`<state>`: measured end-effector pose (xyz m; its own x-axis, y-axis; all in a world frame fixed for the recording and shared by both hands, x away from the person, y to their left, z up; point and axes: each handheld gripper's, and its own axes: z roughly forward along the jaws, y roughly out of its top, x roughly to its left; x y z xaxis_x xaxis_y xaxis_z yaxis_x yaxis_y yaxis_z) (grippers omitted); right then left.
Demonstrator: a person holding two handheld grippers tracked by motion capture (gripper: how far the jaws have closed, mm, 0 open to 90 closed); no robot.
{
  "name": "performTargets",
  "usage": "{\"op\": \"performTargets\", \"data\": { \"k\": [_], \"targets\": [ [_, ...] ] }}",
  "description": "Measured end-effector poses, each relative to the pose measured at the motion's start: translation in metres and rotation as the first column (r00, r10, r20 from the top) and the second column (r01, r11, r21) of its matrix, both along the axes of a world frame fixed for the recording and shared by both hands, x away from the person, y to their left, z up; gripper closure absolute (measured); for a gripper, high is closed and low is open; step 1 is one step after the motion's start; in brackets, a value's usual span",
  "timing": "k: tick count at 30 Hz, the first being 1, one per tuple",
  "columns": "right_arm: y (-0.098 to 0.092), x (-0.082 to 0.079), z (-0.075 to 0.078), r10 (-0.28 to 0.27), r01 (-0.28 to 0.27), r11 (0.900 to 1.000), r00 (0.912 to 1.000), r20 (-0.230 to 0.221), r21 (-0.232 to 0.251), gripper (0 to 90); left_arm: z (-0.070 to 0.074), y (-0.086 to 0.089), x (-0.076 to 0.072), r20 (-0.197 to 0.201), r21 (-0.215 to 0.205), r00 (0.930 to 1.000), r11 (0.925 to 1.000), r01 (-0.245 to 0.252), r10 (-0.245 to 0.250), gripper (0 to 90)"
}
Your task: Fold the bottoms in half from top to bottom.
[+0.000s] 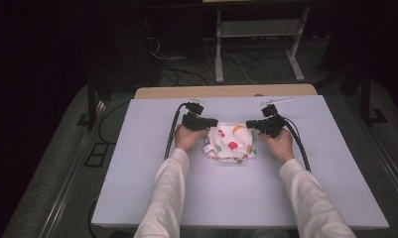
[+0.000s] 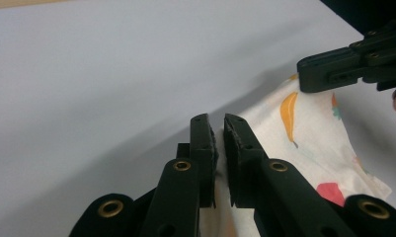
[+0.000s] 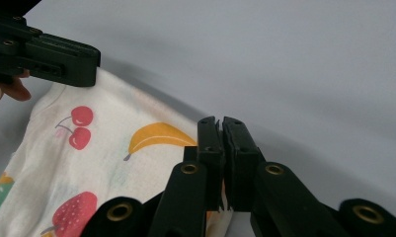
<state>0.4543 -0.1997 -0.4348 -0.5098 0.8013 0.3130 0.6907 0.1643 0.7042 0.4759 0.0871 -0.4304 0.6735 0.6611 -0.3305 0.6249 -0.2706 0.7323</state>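
A small white garment (image 1: 231,143) printed with fruit is lying near the middle of the pale counter (image 1: 137,163), partly folded and a little crumpled. The left tongs (image 1: 214,122) are closed on the far left corner of the garment, and in the left gripper view (image 2: 220,148) a thin layer of cloth is seen pinched between the two black jaws, which stand almost together. The right tongs (image 1: 249,123) are closed on the far right corner of the garment; in the right gripper view (image 3: 221,148) the jaws are pressed nearly shut with the edge of the cloth caught between them, just beside a printed banana (image 3: 156,136). Both tongs are pointed inward, toward each other, across the far edge of the garment.

The step in hand seems to be a fold or a spreading of the garment by its two far corners. To do it well, the two corners should be lifted together and at the same height, so that the far edge is kept straight and lightly stretched between the tongs. The cloth should be carried slowly toward the near edge of the garment and laid down flat before it is released. A grip on one thin layer only could slip, so no sudden pull should be made
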Motion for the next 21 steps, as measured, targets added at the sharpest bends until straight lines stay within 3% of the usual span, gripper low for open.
{"op": "performTargets", "data": {
  "k": [2, 4, 6, 7, 13, 17, 21],
  "targets": [
    [-0.001, 0.0, -0.002, -0.004, 0.004, 1.0, 1.0, -0.006, 0.015, 82.3, -0.002, 0.001, 0.001, 0.0, -0.024, 1.0, 0.9997, 0.004, -0.004, 77.8],
    [-0.002, -0.001, -0.003, -0.01, 0.01, 1.0, 0.9999, 0.005, 0.023, 69.9, -0.003, 0.001, 0.002, -0.017, -0.027, 0.9995, 0.9993, -0.026, 0.026, 59.9],
    [-0.004, -0.002, -0.003, 0.004, -0.005, 0.999, 0.9997, 0.025, 0.048, 57.9, -0.003, 0.001, 0.001, -0.018, -0.005, 0.999, 0.9992, -0.041, 0.041, 48.3],
    [-0.005, -0.003, -0.002, 0.003, -0.004, 0.998, 0.9995, 0.031, 0.06, 53.2, -0.004, 0.001, 0.001, -0.024, -0.014, 0.9991, 0.9992, -0.037, 0.036, 44.4],
    [-0.011, -0.007, 0.004, -0.026, 0.021, 0.999, 0.9946, 0.1, 0.047, 29.6, -0.005, 0.007, -0.001, -0.036, -0.131, 0.9992, 0.9912, -0.023, 0.018, 32.3],
    [-0.017, -0.01, 0.008, -0.039, 0.032, 0.998, 0.9904, 0.133, 0.053, 17.4, -0.002, 0.01, -0.005, -0.016, -0.14, 0.9996, 0.9897, -0.026, 0.024, 21.8],
    [-0.024, -0.011, 0.009, -0.046, 0.038, 0.997, 0.9917, 0.12, 0.063, 13.3, 0.003, 0.01, -0.009, 0.0, -0.106, 0.9998, 0.9942, -0.02, 0.02, 8.9]
  ]
}}
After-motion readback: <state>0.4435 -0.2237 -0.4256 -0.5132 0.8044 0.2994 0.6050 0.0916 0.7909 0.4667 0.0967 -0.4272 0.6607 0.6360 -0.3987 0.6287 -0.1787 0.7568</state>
